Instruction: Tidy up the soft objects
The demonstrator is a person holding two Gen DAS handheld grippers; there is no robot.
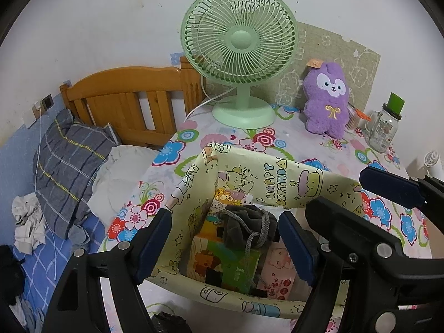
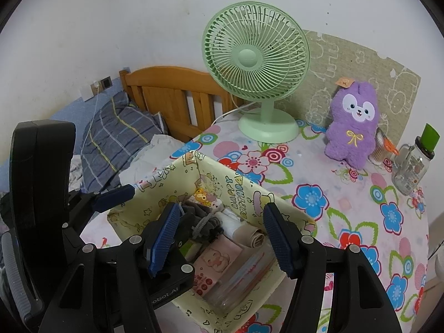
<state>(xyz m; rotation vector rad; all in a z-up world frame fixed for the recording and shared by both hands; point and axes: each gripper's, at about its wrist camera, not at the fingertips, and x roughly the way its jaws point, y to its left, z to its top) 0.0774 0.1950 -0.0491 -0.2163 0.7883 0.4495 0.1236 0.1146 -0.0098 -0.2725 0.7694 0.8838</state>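
A yellow "Happy Birthday" box (image 1: 277, 179) (image 2: 241, 194) stands open on the flowered table. Inside lie a dark grey drawstring pouch (image 1: 249, 229) (image 2: 202, 223), a rolled beige cloth (image 2: 249, 234), a colourful carton (image 1: 222, 263) and a pink packet (image 1: 280, 269) (image 2: 219, 258). My left gripper (image 1: 224, 244) is open and empty above the box, over the pouch. My right gripper (image 2: 219, 238) is open and empty above the same box; it shows at the right in the left wrist view. A purple plush rabbit (image 1: 327, 97) (image 2: 352, 125) sits upright at the table's back right.
A green desk fan (image 1: 240, 52) (image 2: 256, 63) stands at the table's back. A glass jar with a green lid (image 1: 384, 127) (image 2: 413, 163) and a small container stand right of the plush. A wooden bed (image 1: 127, 102) with a plaid pillow (image 1: 66, 163) lies left.
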